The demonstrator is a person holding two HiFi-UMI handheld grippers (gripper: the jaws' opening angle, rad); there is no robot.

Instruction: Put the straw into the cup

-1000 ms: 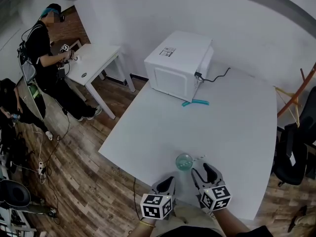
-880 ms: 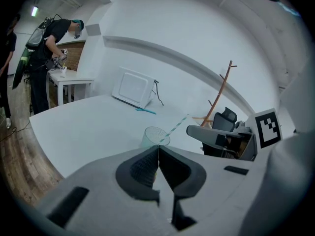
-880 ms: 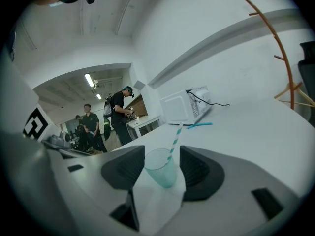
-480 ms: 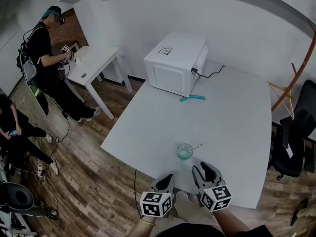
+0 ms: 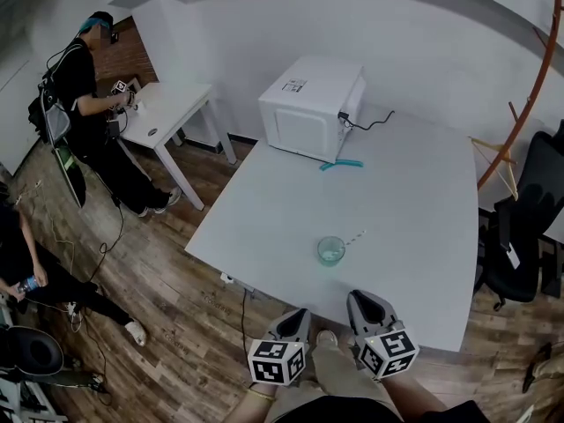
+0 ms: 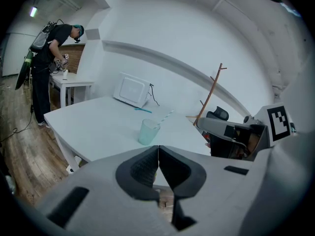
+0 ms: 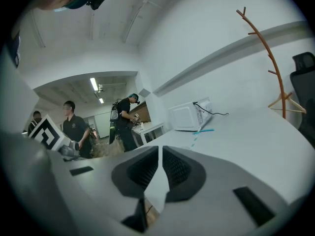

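We have pulled both claws back from the cup (image 5: 330,250), which stands alone on the bench (image 5: 423,192) with the straw (image 5: 354,237) leaning inside. Left claw (image 5: 295,322) is pressed together and empty; right claw (image 5: 366,303) is closing on nothing. We judge the job done.

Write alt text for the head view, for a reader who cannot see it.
A clear cup with a straw leaning in it stands on a white table, near its front edge. At the bottom of the frame, the left gripper is shut and the jaws of the right gripper are closing, both empty. A white microwave sits at the far side.
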